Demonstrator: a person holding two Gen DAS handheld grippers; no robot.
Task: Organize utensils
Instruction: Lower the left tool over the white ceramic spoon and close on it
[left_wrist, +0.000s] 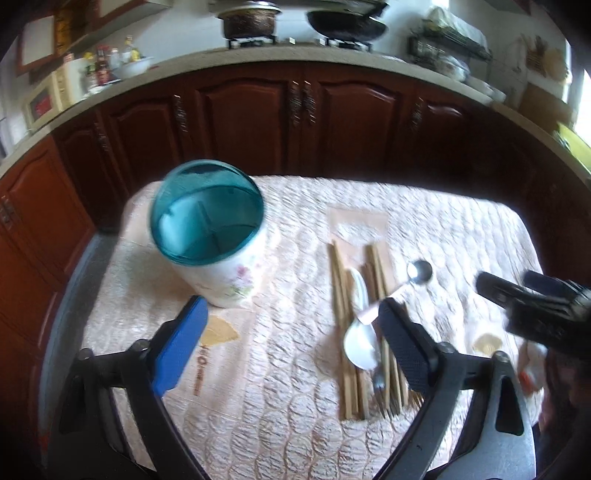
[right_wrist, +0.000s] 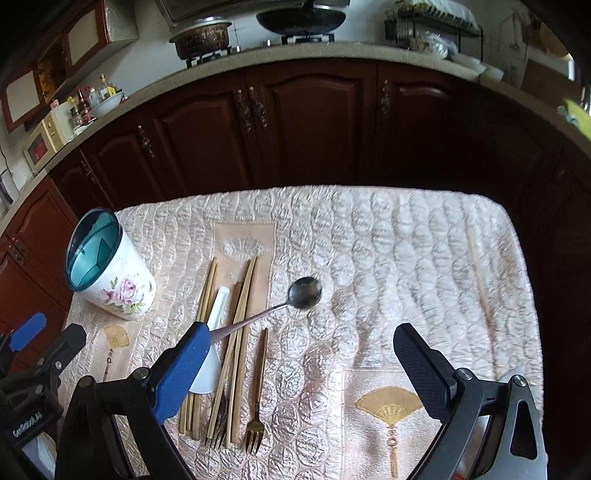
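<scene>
A white floral utensil holder (left_wrist: 218, 240) (right_wrist: 110, 267) with a teal rim and dividers stands at the table's left. Beside it lie wooden chopsticks (left_wrist: 341, 295) (right_wrist: 242, 299), a white ceramic spoon (left_wrist: 360, 341) (right_wrist: 216, 314), a steel spoon (left_wrist: 419, 273) (right_wrist: 304, 292) and two forks (right_wrist: 256, 406). My left gripper (left_wrist: 291, 314) is open and empty above the table, between holder and utensils. My right gripper (right_wrist: 299, 345) is open and empty over the utensils; its left finger (right_wrist: 184, 369) covers the steel spoon's handle end. The right gripper also shows in the left wrist view (left_wrist: 532, 299).
The table wears a quilted pink cloth (right_wrist: 406, 258) with gold fan embroidery (right_wrist: 388, 410). Dark wooden cabinets (right_wrist: 306, 125) stand behind it, close to the far edge. A counter above carries a pot (right_wrist: 201, 35) and a wok (right_wrist: 301, 18) on a stove.
</scene>
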